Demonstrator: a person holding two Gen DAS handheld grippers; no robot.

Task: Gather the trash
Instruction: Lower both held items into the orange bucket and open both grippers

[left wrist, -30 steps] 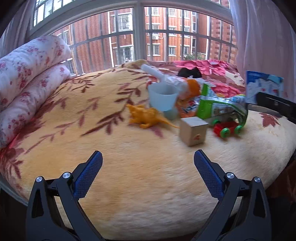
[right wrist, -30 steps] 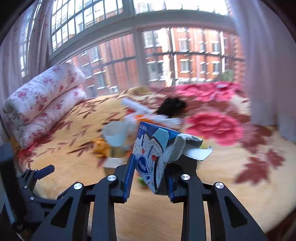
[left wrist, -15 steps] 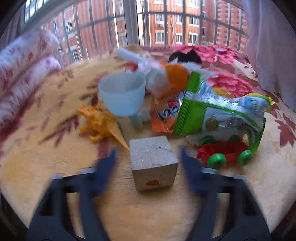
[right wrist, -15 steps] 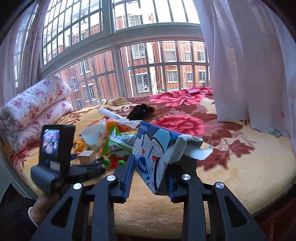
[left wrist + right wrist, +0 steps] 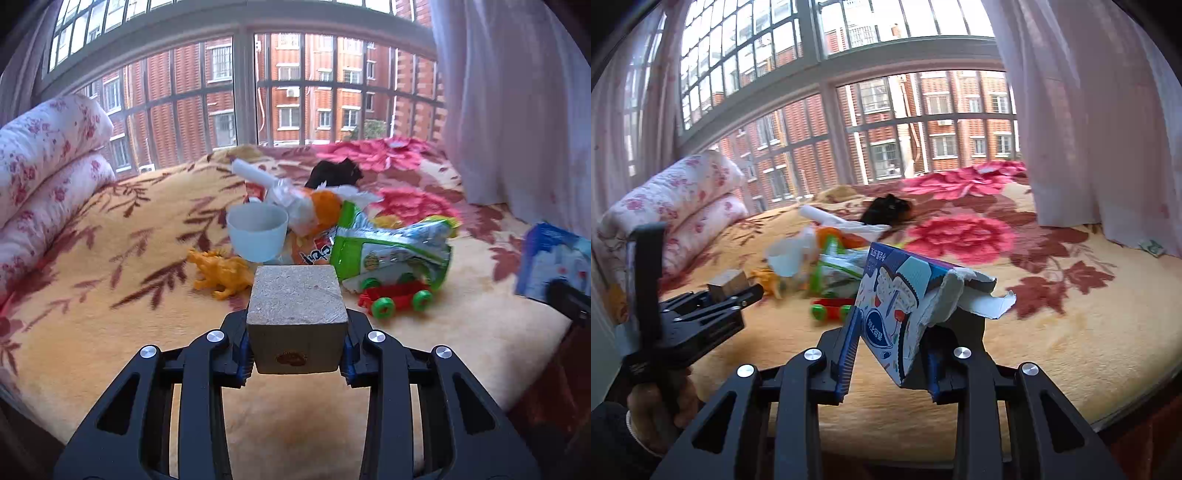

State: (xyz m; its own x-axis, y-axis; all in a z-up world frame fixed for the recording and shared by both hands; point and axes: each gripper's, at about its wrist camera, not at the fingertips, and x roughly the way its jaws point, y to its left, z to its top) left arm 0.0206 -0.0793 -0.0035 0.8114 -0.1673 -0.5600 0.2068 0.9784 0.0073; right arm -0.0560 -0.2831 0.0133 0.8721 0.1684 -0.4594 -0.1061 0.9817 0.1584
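Since the earlier frame, left claw (image 5: 297, 360) goes from apart over the bed (image 5: 110, 295) to clamped on the wooden cube (image 5: 297, 317), lifted before the litter pile. Right claw (image 5: 888, 363) stays clamped on the torn blue carton (image 5: 905, 302), off the bed.

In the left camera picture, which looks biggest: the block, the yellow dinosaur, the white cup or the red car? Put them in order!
1. Block, though it is held closest to the camera, which inflates it.
2. Green snack bag aside, the white cup.
3. Yellow dinosaur and red car look about alike.
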